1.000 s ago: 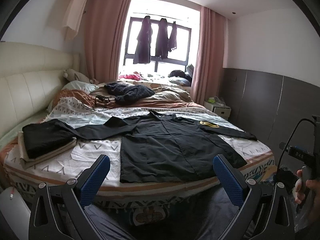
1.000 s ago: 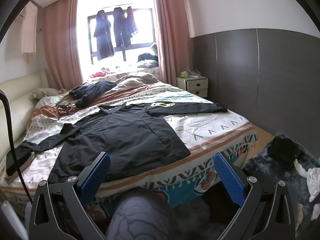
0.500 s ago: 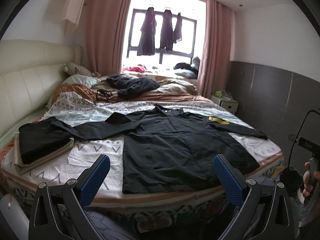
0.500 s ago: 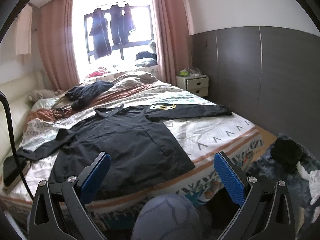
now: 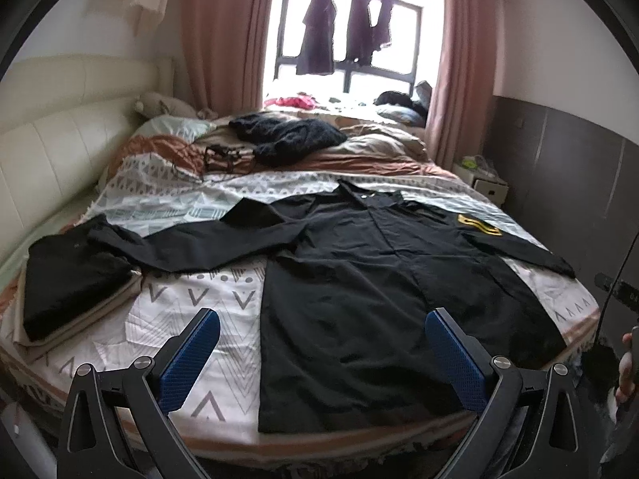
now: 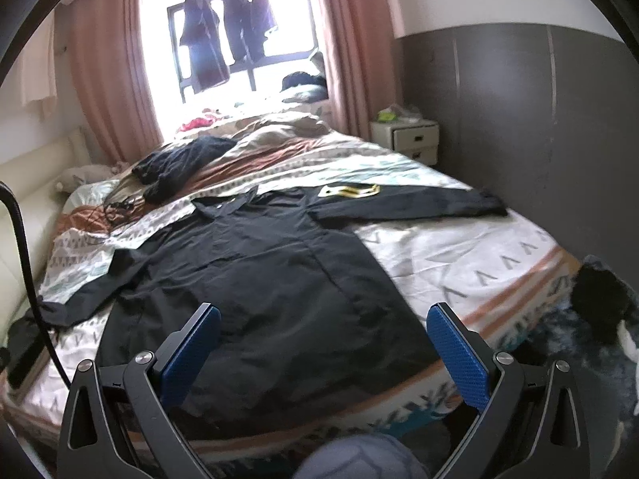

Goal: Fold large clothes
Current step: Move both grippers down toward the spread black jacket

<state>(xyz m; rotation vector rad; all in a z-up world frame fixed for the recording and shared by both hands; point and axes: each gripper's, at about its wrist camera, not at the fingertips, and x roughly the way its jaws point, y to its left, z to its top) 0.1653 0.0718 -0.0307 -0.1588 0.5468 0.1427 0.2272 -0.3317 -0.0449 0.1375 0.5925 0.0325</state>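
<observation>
Both grippers are closing in on the bed [image 5: 167, 411] compared with 1 s ago: the black shirt [image 5: 371, 279] is filling more of each wrist view and the bed edge is sliding down toward the bottom of the frames. Nothing on the bed is shifting; only the cameras are advancing.

The left gripper [image 5: 323, 363] is hanging released, blue pads wide apart, holding nothing, over the shirt's near hem on its left side. The right gripper [image 6: 323, 359] is likewise spread and empty, hovering over the hem further toward the shirt's right side.

The shirt is lying flat, front up, collar pointing away toward the window [image 5: 351, 20]. Its left sleeve [image 5: 191, 243] is stretching out from the shirt toward a folded pile of dark and beige clothes [image 5: 72, 279], the cuff looking to rest on or against that pile. Its right sleeve [image 6: 407, 203] is reaching out the other way, with a yellow patch [image 6: 351, 191] near the shoulder. A crumpled dark garment [image 5: 287, 137] is sitting beyond the shirt's collar, well apart from it.

Judgement: folding is not yet begun; this is the approach phase. The hem corners or the 2 sleeves are the likely first grab. Risk: pulling the left sleeve could be dragging the folded pile out of shape.
</observation>
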